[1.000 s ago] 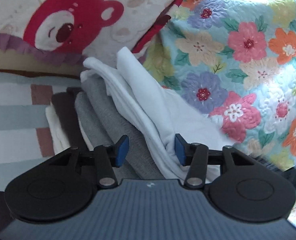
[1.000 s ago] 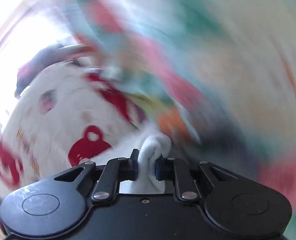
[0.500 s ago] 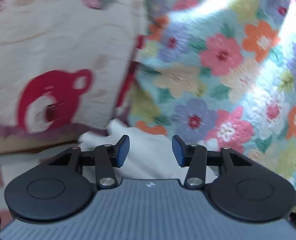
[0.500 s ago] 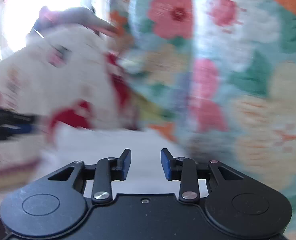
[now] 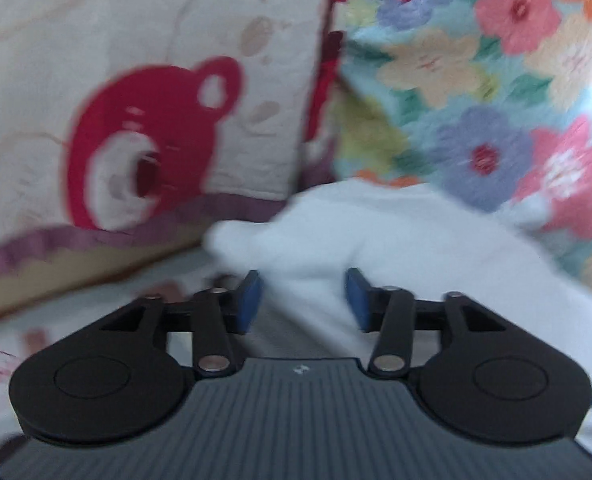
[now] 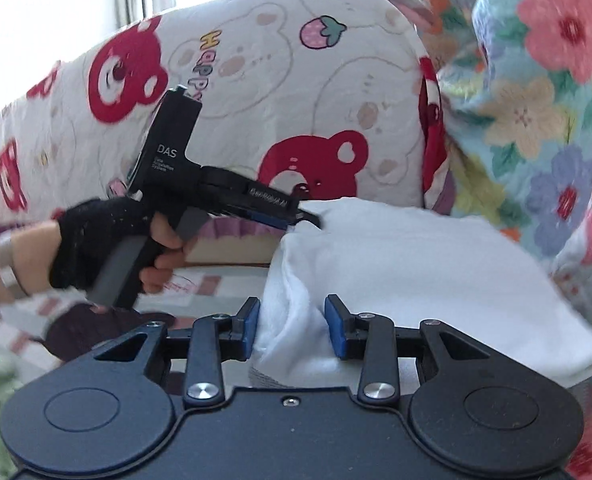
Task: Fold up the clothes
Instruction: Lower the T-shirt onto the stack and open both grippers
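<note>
**White garment on the bed, both jaws opening over it**

On the bed, against the pillow and quilt, a folded white garment lies with its thick rolled edge toward the right hand-held gripper. That gripper's jaws are opening; the garment's near fold sits between the blue pads, which do not press on it. The left hand-held gripper is opening too, with white cloth ahead of and between its pads, not clamped. From the right wrist view, the left hand-held gripper reaches in from the left, its tip at the garment's far left corner, held by a hand in a black fingerless glove.

One white garment, two grippers, one pillow, one quilt.

Open room is narrow: the bear-print pillow stands just behind the garment, and the floral quilt rises close on its right, touching its edge. To the left, the striped bedsheet lies bare. A dark brown cloth rests on it near the right gripper's left side.
</note>
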A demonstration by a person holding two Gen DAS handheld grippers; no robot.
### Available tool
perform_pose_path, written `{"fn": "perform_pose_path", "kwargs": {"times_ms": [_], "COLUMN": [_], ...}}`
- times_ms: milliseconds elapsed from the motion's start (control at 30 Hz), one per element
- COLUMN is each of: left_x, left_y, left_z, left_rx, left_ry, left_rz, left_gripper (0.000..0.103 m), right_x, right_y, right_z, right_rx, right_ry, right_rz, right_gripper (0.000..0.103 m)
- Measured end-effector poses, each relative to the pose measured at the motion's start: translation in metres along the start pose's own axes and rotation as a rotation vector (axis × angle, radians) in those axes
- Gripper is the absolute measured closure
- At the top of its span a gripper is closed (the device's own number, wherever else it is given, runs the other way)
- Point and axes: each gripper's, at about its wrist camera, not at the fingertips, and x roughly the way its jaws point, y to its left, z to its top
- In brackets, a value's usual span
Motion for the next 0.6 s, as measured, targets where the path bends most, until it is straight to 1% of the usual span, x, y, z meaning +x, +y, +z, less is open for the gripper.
{"fn": "perform_pose_path", "kwargs": {"times_ms": [33, 100, 167, 200, 233, 267, 333, 367, 433, 500, 567, 600], "left_x": [-0.001, -0.004, -0.008, -0.011, -0.014, -0.017, -0.023, -0.027, -0.042, -0.061, -0.077, -0.085], "left_y": [0.002, 0.011, 0.016, 0.017, 0.016, 0.015, 0.013, 0.012, 0.013, 0.011, -0.001, -0.011], "left_z": [-0.001, -0.003, -0.009, -0.013, -0.022, -0.03, -0.047, -0.056, -0.075, -0.087, -0.093, -0.092], "left_rx": [0.004, -0.039, -0.062, -0.054, -0.023, 0.008, 0.07, 0.087, 0.063, 0.03, 0.039, 0.065], "left_ry": [-0.004, 0.007, 0.01, 0.011, 0.016, 0.02, 0.03, 0.036, 0.053, 0.067, 0.09, 0.099], "left_rz": [0.017, 0.01, 0.021, 0.043, 0.087, 0.13, 0.218, 0.234, 0.166, 0.084, 0.04, 0.032], "left_gripper": [0.05, 0.05, 0.05, 0.051, 0.052, 0.052, 0.05, 0.05, 0.048, 0.044, 0.037, 0.033], "right_x": [-0.001, -0.007, -0.012, -0.016, -0.02, -0.023, -0.03, -0.032, -0.036, -0.044, -0.055, -0.061], "right_y": [0.002, 0.007, 0.023, 0.035, 0.047, 0.052, 0.063, 0.064, 0.066, 0.068, 0.069, 0.07], "right_z": [0.0, -0.005, -0.007, -0.006, -0.006, -0.007, -0.009, -0.012, -0.019, -0.024, -0.027, -0.028], "right_rx": [-0.025, -0.04, -0.084, -0.124, -0.162, -0.172, -0.19, -0.162, -0.107, -0.087, -0.057, -0.042], "right_ry": [-0.001, -0.024, -0.034, -0.03, -0.026, -0.009, 0.024, 0.029, 0.037, 0.003, -0.049, -0.074], "right_rz": [-0.017, -0.049, -0.083, -0.095, -0.103, -0.047, 0.063, 0.091, 0.141, 0.078, 0.03, 0.006], "right_gripper": [0.062, 0.061, 0.058, 0.057, 0.052, 0.047, 0.05, 0.05, 0.049, 0.049, 0.048, 0.047]}}
